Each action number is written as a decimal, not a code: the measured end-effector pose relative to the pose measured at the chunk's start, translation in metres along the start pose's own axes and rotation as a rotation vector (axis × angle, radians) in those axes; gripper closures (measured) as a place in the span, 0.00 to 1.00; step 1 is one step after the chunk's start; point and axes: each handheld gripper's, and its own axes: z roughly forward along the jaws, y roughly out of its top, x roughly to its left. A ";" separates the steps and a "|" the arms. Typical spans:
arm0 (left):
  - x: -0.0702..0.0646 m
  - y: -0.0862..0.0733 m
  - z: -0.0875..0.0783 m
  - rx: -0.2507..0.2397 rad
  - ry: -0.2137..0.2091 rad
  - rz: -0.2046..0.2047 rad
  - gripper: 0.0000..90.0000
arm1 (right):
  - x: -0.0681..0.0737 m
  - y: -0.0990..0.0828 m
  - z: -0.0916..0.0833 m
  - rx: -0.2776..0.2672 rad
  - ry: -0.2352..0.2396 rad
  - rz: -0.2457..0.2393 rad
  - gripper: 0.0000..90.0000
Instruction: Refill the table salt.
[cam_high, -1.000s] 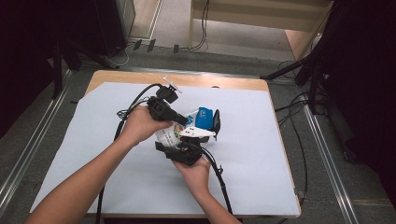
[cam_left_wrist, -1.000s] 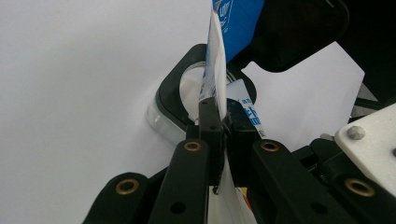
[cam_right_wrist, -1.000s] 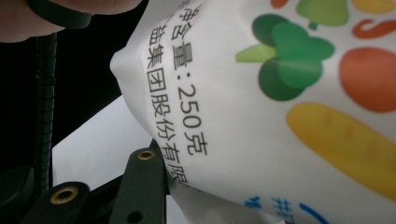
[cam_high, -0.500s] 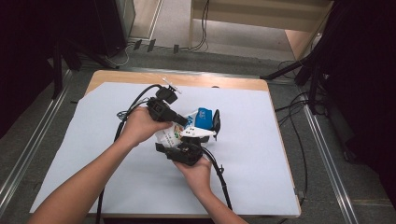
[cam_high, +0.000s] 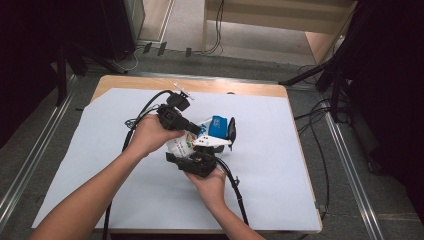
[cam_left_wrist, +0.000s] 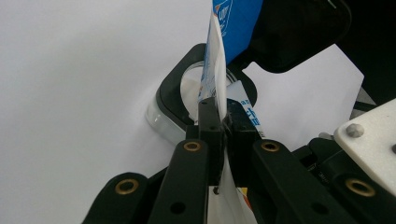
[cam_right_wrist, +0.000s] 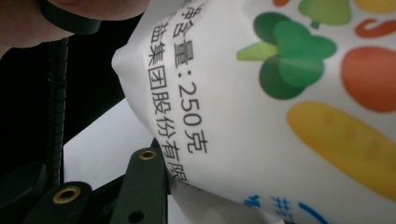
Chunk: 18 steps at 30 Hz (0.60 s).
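Note:
A white bag (cam_high: 181, 145) with a blue top and printed vegetables is held up over the table between both grippers. My left gripper (cam_high: 196, 130) comes in from the left, and its jaws (cam_left_wrist: 218, 116) are shut on the bag's thin edge (cam_left_wrist: 212, 70). My right gripper (cam_high: 196, 152) reaches up from below and grips the bag's body (cam_right_wrist: 280, 116); one black finger (cam_right_wrist: 142, 186) presses against it. Under the bag's blue end stands a clear container with a black rim (cam_left_wrist: 170, 95), its black lid (cam_left_wrist: 299, 32) flipped open.
A white sheet (cam_high: 280, 165) covers the wooden table (cam_high: 250, 90). Black cables (cam_high: 145, 107) trail from the left gripper toward the left, and another runs from the right gripper to the front edge. The floor with rails lies on both sides.

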 end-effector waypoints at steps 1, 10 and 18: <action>0.000 0.000 0.000 0.000 0.000 0.000 0.98 | 0.000 0.000 0.000 0.000 0.000 0.000 0.72; 0.000 0.000 -0.002 0.002 0.009 -0.004 0.98 | 0.002 0.001 0.002 0.003 0.003 0.001 0.70; 0.001 0.000 -0.002 -0.007 0.011 -0.005 0.98 | 0.001 0.003 0.001 0.009 -0.001 0.001 0.72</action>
